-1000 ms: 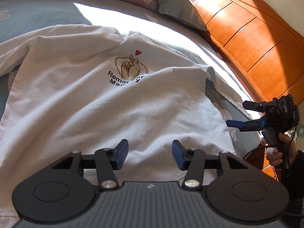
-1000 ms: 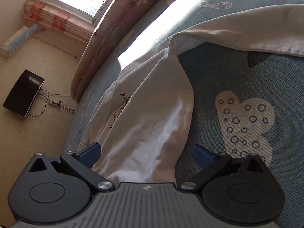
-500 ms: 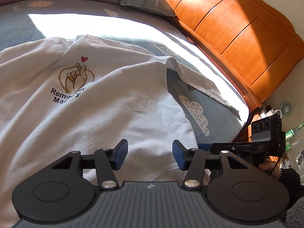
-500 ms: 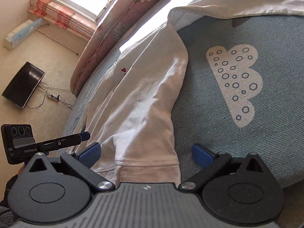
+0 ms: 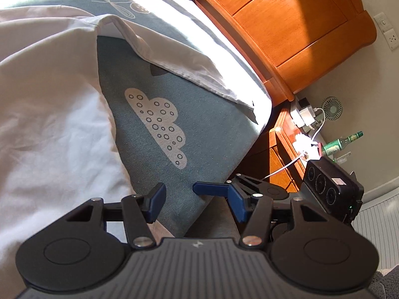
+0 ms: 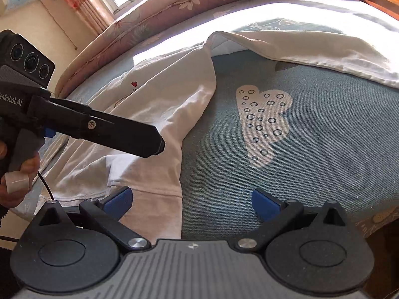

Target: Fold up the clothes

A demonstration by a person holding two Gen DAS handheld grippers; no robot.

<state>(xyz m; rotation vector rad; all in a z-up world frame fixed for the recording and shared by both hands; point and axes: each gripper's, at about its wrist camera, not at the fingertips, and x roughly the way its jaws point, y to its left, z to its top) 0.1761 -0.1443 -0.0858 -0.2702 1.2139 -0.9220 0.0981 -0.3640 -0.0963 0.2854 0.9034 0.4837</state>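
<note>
A white T-shirt [image 5: 49, 114] with a heart print lies spread flat on the blue bed sheet [image 5: 162, 74]; it also shows in the right wrist view [image 6: 159, 114]. Its sleeve [image 5: 179, 57] stretches toward the headboard, and shows as well in the right wrist view [image 6: 311, 47]. My left gripper [image 5: 197, 201] is open and empty above the sheet, just right of the shirt's side edge. My right gripper [image 6: 190, 201] is open and empty over the shirt's bottom hem corner [image 6: 159, 199]. The right gripper also shows in the left wrist view [image 5: 212, 189], and the left one in the right wrist view [image 6: 159, 147].
An orange wooden headboard [image 5: 286, 25] runs along the far side. A nightstand [image 5: 286, 154] with chargers, cables and a green bottle [image 5: 341, 144] stands beside the bed. A pink quilt [image 6: 154, 12] and pillow lie at the far end. The bed edge is near my grippers.
Both grippers have swung right toward the shirt's bottom right corner and come close together. The shirt has not moved. Both stay open.
</note>
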